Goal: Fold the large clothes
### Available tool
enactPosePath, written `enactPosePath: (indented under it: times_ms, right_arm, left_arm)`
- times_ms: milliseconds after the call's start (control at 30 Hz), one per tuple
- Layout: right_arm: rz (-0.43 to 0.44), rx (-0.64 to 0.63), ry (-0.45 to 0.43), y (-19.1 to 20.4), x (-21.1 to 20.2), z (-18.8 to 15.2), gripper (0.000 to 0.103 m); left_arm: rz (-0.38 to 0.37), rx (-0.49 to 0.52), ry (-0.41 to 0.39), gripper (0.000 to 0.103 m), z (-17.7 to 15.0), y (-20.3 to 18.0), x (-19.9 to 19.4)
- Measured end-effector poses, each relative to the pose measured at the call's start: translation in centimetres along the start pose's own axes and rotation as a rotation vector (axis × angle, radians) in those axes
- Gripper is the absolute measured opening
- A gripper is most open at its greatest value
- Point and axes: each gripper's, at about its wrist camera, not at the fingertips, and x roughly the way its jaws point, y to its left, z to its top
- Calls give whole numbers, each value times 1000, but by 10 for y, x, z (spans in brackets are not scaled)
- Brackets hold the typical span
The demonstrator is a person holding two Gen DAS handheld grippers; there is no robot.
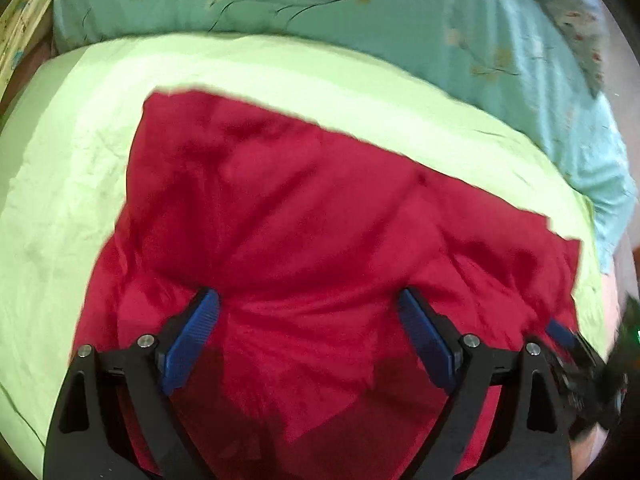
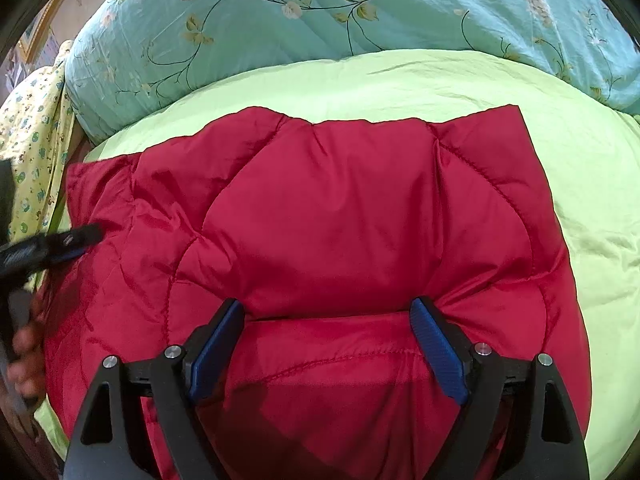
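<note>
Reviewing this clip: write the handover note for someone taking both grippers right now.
Left gripper: jaws open, over the red quilted jacket, holding nothing.
Right gripper: jaws open, empty, at a folded edge across the jacket's near part.
The jacket lies on the light green sheet, with the teal floral bedding beyond it.
Done: at least one fold appears laid.
Left: further folds and squaring up, if a smaller bundle is wanted.
</note>
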Motion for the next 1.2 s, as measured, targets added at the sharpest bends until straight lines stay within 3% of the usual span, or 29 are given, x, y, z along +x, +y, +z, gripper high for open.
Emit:
enactPosePath:
  times_ms: [167, 300, 433, 900, 1067, 1200]
  right_arm:
    - [8, 9, 5, -2, 0, 2, 87]
    - [18, 18, 25, -7, 4, 7, 87]
    - [32, 36, 36, -12, 10, 10, 88]
    - [44, 64, 15, -19, 12, 5, 88]
    - [42, 65, 9, -20, 10, 3, 88]
    - [43, 65, 4, -19, 7, 2, 88]
  left_arm:
    - [38, -16, 47, 100, 17, 3, 34]
    - [43, -11, 50, 100, 23, 2, 38]
    - [3, 0, 43, 100, 18, 2, 23]
    - [-139, 101, -71, 100, -97, 7, -109]
    - [-126, 96, -42, 100, -121, 8, -110]
    - [-63, 123, -5, 100, -123, 7, -87]
